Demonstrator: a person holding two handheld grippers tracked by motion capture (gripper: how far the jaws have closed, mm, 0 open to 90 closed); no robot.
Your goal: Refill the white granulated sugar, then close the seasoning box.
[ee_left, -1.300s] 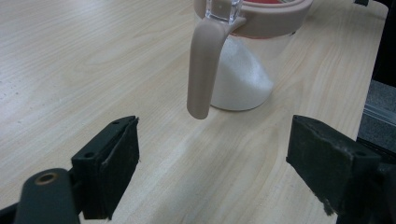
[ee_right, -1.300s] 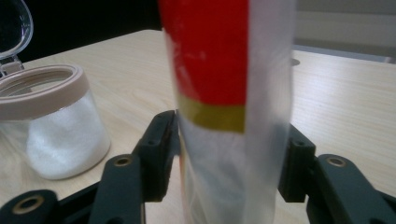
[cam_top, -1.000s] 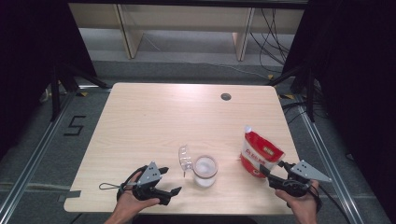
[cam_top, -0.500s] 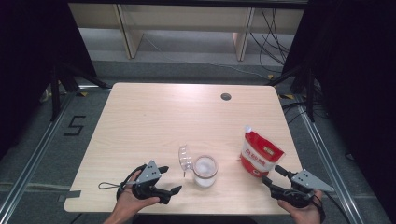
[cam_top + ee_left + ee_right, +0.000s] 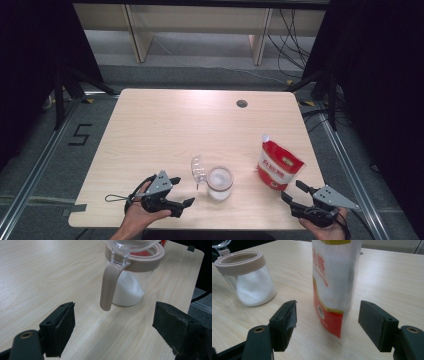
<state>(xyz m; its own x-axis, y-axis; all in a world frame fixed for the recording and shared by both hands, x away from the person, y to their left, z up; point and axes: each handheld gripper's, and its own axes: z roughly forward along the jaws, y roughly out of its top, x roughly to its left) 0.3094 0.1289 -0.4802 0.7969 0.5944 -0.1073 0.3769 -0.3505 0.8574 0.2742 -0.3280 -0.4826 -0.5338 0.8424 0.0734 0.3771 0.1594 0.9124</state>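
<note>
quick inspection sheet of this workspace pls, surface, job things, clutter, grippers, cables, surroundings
surface: light wood table, bare in the far half, dark round hole near the far edge
job's things: red and white pouch standing upright; glass jar part full of white grains, its clear lid hinged open
clutter: nothing seen
grippers: left hand-held gripper open, facing the jar; right hand-held gripper open, just short of the pouch, jaws have just been opening
cables: thin loop by the left hand; bundle on the floor behind
surroundings: shelf frame, dark curtains, floor mark 5
</note>
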